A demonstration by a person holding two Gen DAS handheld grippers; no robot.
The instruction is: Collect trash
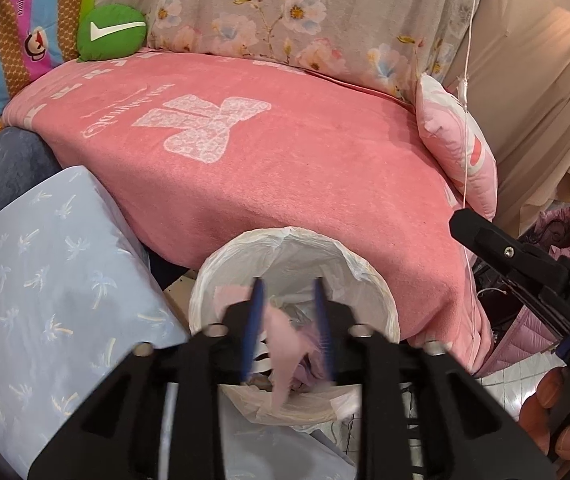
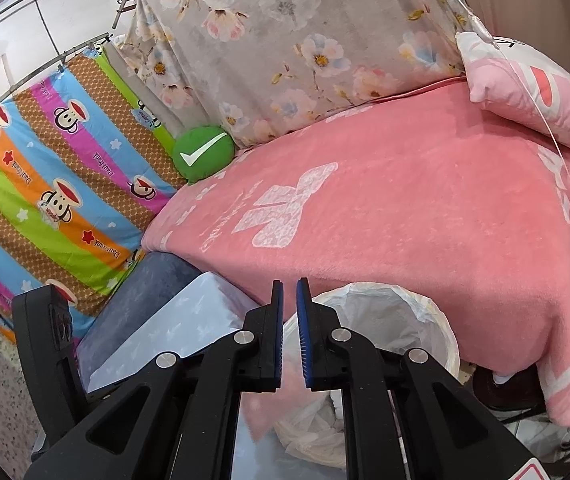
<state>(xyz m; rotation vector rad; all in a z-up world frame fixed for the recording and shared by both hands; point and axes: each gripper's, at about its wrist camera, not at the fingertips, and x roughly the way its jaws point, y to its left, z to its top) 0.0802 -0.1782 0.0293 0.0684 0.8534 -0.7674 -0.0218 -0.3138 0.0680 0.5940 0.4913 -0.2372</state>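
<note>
The left gripper is hanging released over the white-lined round bin, the pale pink scrap dropping loose between its fingers. Judging by this, keeping centred over the mouth is helping. The right gripper, nearly clenched and empty, is waiting beside the pink blanket.
</note>
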